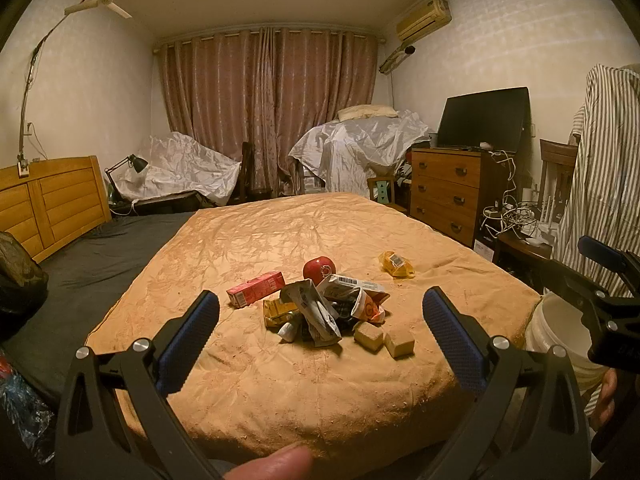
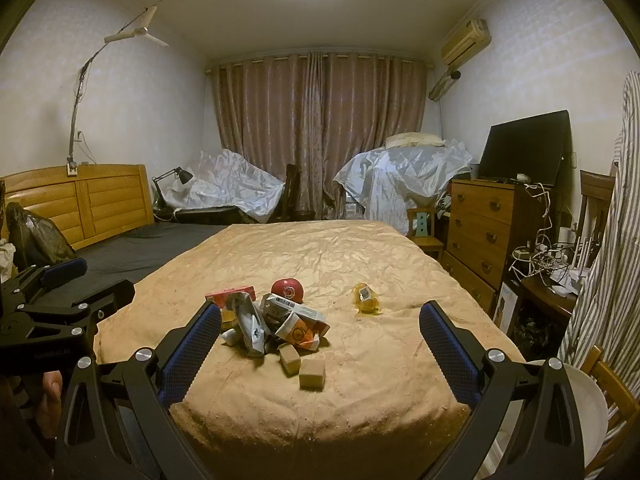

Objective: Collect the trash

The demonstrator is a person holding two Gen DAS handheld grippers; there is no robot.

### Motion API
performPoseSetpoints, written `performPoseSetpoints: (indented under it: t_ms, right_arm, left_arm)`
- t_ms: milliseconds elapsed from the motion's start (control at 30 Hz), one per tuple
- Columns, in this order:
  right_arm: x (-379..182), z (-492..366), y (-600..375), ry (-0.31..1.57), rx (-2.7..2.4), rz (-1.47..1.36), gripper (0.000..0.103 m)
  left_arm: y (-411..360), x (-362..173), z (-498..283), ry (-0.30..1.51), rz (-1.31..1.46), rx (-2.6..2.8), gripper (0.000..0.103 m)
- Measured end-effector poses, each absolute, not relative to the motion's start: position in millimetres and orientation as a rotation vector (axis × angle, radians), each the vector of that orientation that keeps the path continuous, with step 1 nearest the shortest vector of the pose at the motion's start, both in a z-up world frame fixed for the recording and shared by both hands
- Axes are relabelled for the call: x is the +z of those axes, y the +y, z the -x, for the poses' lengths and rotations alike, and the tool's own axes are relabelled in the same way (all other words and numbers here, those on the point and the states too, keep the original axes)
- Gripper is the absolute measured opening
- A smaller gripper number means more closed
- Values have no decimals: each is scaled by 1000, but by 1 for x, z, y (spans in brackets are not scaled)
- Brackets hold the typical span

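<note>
- Orange blanket (image 1: 280,380) covers the bed; the trash pile (image 1: 324,312) lies on it near the front edge.
- In the pile: a pink carton (image 1: 256,289), a red apple (image 1: 319,270), crumpled wrappers, two tan blocks (image 1: 384,340).
- One yellow wrapper (image 1: 396,265) lies apart, to the right.
- Left gripper (image 1: 320,320) hovers before the pile, jaws wide apart, holding nothing.
- Right gripper (image 2: 320,332) is the same, jaws wide and empty.
- White bucket (image 1: 560,332) stands beside the bed corner.
</note>
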State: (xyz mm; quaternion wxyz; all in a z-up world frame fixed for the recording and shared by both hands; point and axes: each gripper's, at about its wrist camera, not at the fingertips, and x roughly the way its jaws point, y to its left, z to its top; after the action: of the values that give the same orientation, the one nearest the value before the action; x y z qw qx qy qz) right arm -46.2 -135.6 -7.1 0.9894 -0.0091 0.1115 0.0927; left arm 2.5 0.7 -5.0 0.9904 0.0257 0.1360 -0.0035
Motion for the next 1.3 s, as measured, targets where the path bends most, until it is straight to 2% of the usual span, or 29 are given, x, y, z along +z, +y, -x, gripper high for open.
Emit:
performPoseSetpoints:
  t_ms: [800,1000,1133,1167,1233,1300]
  right_arm:
    - [-16,44,-133,239,190,22,99]
    - [-50,24,-123,312,237,37,99]
    - [-83,-19,-113,426,311,35,98]
    - [-91,-29,-111,458,332,28,97]
    - [-114,-58,-106,536,369,17,86]
    - [-131,-86,-103,604,376,13,70]
  left_arm:
    - [4,-13,-5,276,-57,-5,98]
    - [27,-53,-37,399,-84,18,98]
    - [52,-93,-65,641,-130,57,98]
    - [62,-104,-73,695,-145,65,98]
    - [73,-119,-89,710,-135,51,98]
    - [80,-140,-108,749,-44,11,98]
